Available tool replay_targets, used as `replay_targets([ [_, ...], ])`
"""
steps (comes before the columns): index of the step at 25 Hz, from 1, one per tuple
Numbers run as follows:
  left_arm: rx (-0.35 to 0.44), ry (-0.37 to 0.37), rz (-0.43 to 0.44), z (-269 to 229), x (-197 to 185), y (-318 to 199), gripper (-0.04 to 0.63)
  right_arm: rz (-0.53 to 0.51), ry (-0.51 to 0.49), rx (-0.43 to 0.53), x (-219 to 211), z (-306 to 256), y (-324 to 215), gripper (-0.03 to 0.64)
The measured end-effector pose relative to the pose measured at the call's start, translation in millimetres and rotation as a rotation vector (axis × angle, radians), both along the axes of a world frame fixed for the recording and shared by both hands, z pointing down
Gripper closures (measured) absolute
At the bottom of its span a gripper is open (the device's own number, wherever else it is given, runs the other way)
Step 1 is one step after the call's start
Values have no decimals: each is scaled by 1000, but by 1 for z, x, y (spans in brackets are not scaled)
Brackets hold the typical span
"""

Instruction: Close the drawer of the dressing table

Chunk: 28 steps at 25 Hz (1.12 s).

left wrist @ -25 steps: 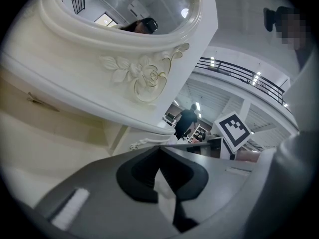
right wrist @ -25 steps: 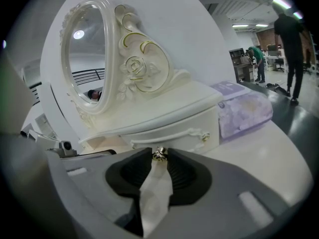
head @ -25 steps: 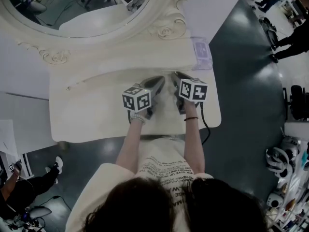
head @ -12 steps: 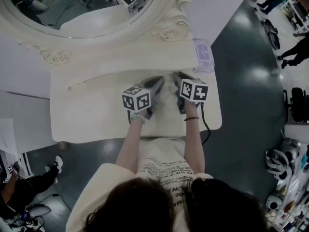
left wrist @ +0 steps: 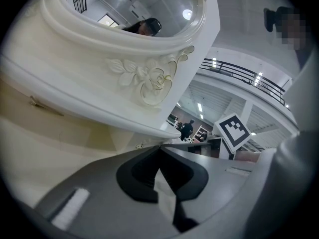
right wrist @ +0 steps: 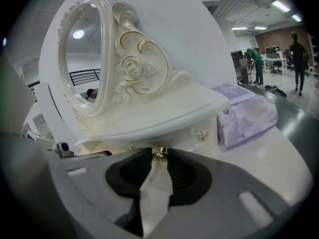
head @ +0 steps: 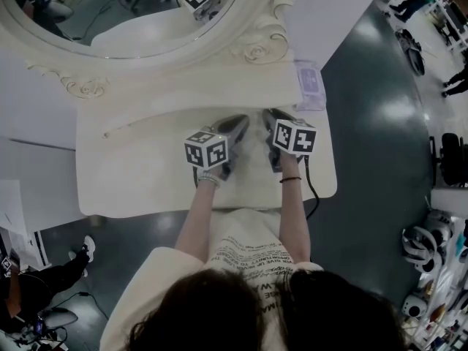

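The cream dressing table carries a large oval mirror, and everything here is placed from that mirror. Below its lower rim and slightly left of the rim's right end, the left gripper reaches over the tabletop toward the mirror's base, its marker cube on the side nearer the person. In the left gripper view this gripper has its two tips brought together with nothing between them, and the mirror frame's carved rose rises above and to the left. Just right of it, below the mirror's right-hand scroll, sits the right gripper with its own cube. In the right gripper view the tips of this gripper stand apart on either side of a small golden knob, which fits snugly between them so that they appear to clamp it. The knob belongs to the drawer, which lies in the low tier under the shelf at the mirror's foot; how far the drawer stands out cannot be told. A second knob shows further right on that tier. Right of the mirror's foot, at the shelf's end, a lilac tissue box rests on the tabletop.
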<state>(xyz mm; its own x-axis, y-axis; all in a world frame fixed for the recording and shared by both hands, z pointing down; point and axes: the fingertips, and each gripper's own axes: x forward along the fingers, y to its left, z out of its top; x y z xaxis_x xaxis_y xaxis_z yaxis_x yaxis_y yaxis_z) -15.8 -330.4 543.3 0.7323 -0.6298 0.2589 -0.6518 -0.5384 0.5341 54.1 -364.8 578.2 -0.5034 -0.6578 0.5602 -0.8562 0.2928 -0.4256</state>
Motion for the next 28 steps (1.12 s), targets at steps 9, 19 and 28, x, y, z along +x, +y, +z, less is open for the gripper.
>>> replay_targets([
  [9, -1, -2, 9, 0, 1, 1, 603, 16, 4, 7, 2, -1, 0, 515],
  [19, 10, -1, 8, -4, -9, 8, 603, 55, 9, 28, -3, 3, 5, 497],
  [28, 32, 8, 46, -11, -17, 28, 603, 35, -36, 25, -10, 1, 26, 497],
])
